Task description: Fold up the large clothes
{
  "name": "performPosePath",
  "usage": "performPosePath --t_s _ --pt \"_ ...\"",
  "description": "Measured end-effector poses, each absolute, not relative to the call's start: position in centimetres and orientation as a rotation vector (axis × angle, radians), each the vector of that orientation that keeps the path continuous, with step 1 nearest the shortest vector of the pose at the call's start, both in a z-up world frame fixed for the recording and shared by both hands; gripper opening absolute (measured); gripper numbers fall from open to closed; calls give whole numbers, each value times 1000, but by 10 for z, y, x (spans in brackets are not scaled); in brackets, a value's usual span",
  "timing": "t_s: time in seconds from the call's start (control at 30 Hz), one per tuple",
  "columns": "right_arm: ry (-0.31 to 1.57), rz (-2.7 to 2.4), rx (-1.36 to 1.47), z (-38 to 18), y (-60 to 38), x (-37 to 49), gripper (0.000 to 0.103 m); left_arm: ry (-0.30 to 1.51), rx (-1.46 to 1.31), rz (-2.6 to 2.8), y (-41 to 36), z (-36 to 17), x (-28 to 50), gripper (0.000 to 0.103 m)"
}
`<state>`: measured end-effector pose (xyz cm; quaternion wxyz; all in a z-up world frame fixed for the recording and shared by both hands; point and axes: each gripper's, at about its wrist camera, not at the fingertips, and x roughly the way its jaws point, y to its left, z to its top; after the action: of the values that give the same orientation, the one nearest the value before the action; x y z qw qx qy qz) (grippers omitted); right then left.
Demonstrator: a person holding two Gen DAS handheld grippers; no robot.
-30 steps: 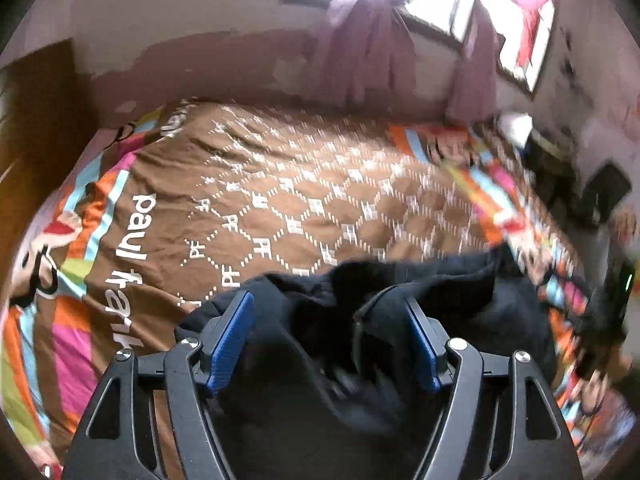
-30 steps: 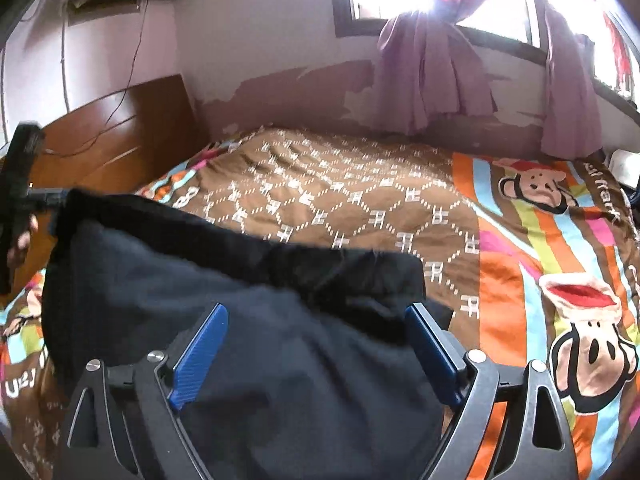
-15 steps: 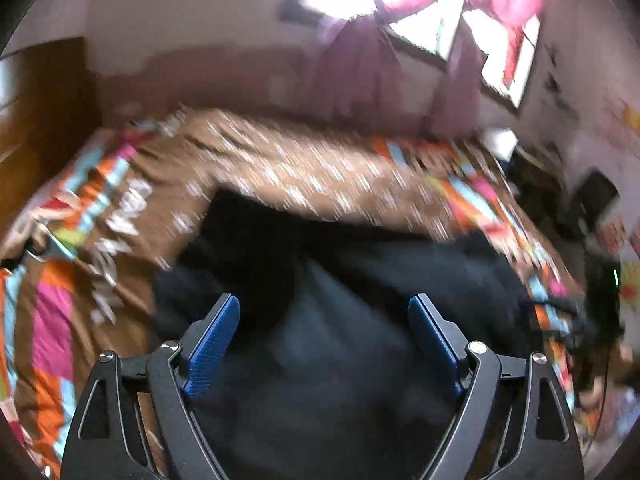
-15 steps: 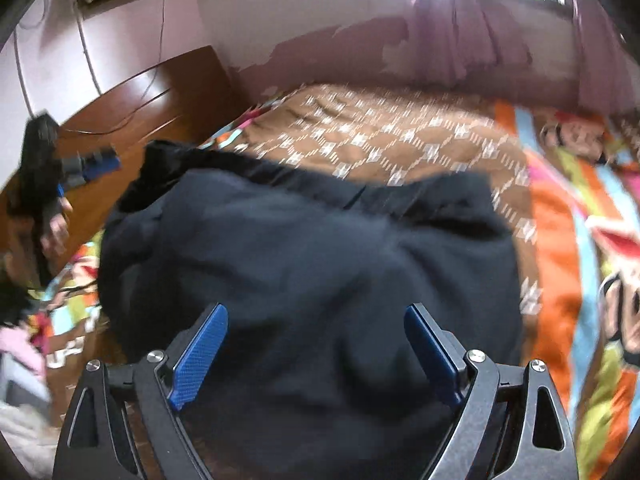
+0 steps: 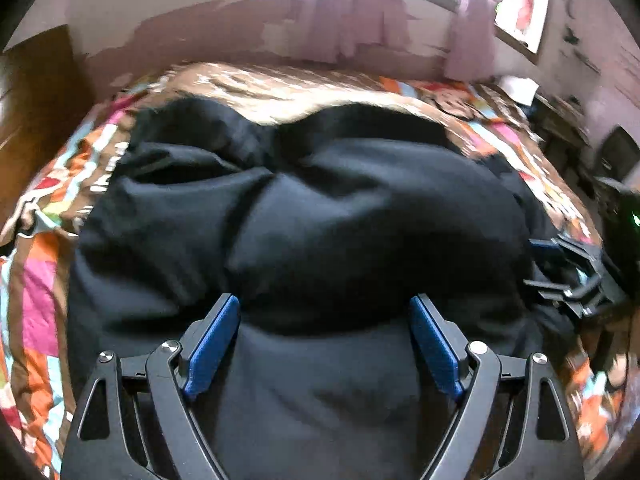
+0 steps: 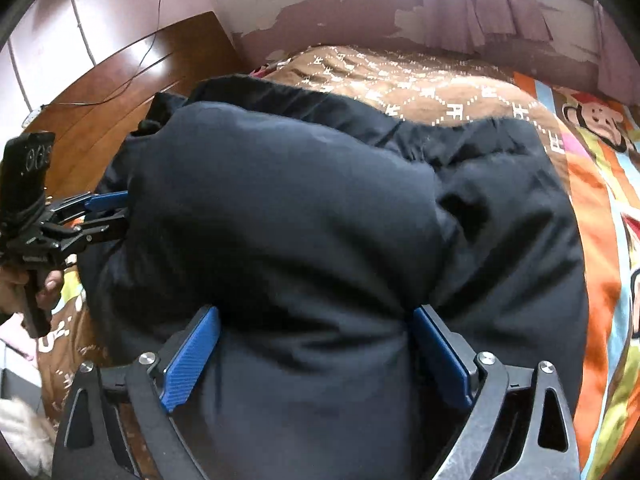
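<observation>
L gripper (image 5: 324, 344): jaws spread wide, blue pads (image 5: 210, 350) well apart, nothing pinched. Black padded jacket (image 5: 320, 220) bulges up between and under the fingers; can't tell if the pads touch the fabric. R gripper (image 6: 316, 356): same story, jaws wide, blue pads (image 6: 190, 364) either side of a puffed fold of the jacket (image 6: 300, 220), not clamped on it.

Jacket is a big bunched heap on the bedspread (image 5: 280, 88), filling the near and middle part of both wrist views. Deep crease runs through it in the L view; a dark edge band lies along its far side in the R view. L view is motion-blurred, so fine detail on the fabric is lost.

Each gripper also shows in the other's cam. R gripper (image 5: 572, 276) sits at the jacket's right edge in the L view. L gripper (image 6: 86, 220) sits at the jacket's left edge in the R view, fingers pointing into the fabric, with a hand (image 6: 24, 288) on its grip below and a phone-like black unit (image 6: 26, 168) mounted above it.

Beyond the jacket: bedspread is brown w/ white diamond pattern in the middle, bright cartoon-monkey stripes (image 6: 596, 120) to the jacket's right. Wooden headboard (image 6: 120, 92) to the jacket's left, cable draped over it. Farther back, wall w/ peeling paint (image 6: 320, 16), purple curtains (image 5: 356, 12) and a bright window (image 5: 516, 4) above the bed. Dark clutter (image 5: 600, 152) beside the bed on the right in the L view, too blurred to ID.
</observation>
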<state>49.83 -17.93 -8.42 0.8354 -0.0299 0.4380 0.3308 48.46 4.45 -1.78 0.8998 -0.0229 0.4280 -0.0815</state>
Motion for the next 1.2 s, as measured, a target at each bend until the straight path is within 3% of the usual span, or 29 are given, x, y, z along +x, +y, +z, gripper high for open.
performPosePath --t_s 0.63,1.2 --pt "932 540 34 -94 -144 590 98 797 -140 68 90 -29 524 83" --pt "918 566 58 -106 -148 592 103 772 -226 4 99 -45 522 84"
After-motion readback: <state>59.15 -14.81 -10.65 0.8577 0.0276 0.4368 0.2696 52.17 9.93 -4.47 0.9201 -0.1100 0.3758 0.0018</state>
